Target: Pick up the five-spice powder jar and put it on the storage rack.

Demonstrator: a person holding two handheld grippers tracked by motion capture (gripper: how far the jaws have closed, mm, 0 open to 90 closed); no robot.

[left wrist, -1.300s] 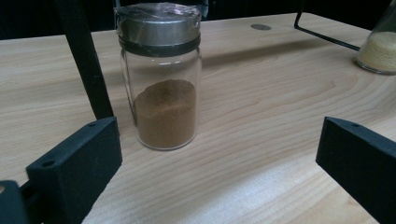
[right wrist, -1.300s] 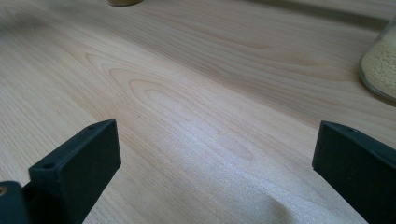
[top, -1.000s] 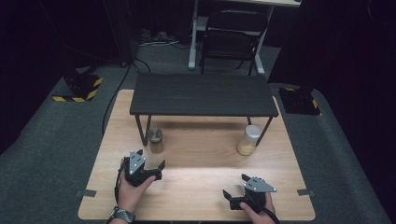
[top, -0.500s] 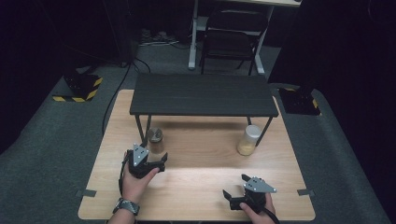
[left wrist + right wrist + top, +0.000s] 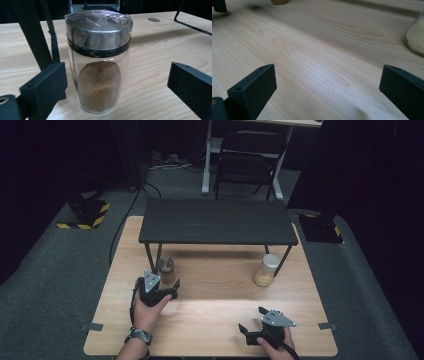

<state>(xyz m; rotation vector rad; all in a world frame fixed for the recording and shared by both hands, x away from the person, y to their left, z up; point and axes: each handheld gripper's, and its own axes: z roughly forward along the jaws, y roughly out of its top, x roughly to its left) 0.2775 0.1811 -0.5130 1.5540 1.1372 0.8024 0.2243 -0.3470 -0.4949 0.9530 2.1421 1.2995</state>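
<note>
Left hand-held gripper (image 5: 165, 287) jaws spread wide, flanking a glass spice jar (image 5: 98, 62) without contact; its own view shows brown powder and a plastic-wrapped metal lid (image 5: 98, 28). Jar stands on the wooden surface (image 5: 215, 320) beside a black rack (image 5: 215, 220) leg. Right hand-held gripper (image 5: 250, 332) open over bare wood near the front edge; yellow-grain jar (image 5: 266, 269) well apart.

Light wood table (image 5: 210, 320): black low shelf (image 5: 215, 221), brown-powder jar (image 5: 166, 270), yellow-grain jar (image 5: 265, 269) standing on it.
</note>
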